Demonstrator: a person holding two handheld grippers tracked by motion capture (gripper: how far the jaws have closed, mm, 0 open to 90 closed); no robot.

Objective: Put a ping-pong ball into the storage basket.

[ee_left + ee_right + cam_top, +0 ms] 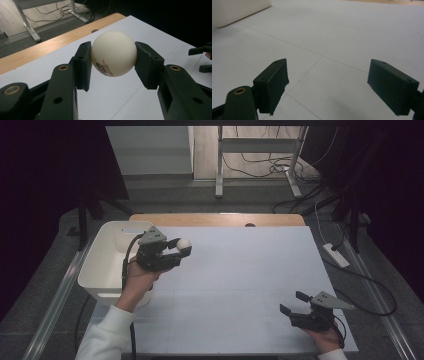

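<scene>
A table tennis ball (113,53) with red print sits pinched between the left gripper's (183,247) two black jaws, lifted clear of the white table sheet (235,270) and just beside the white plastic bin (107,262). It is likely feather-light, smooth and hard but thin-shelled, so it could squirt out or dent; the pads meet it across its widest part, which is the safest hold. Well apart from the bin, the right gripper (295,302) rests low with jaws spread and nothing between them.
</scene>
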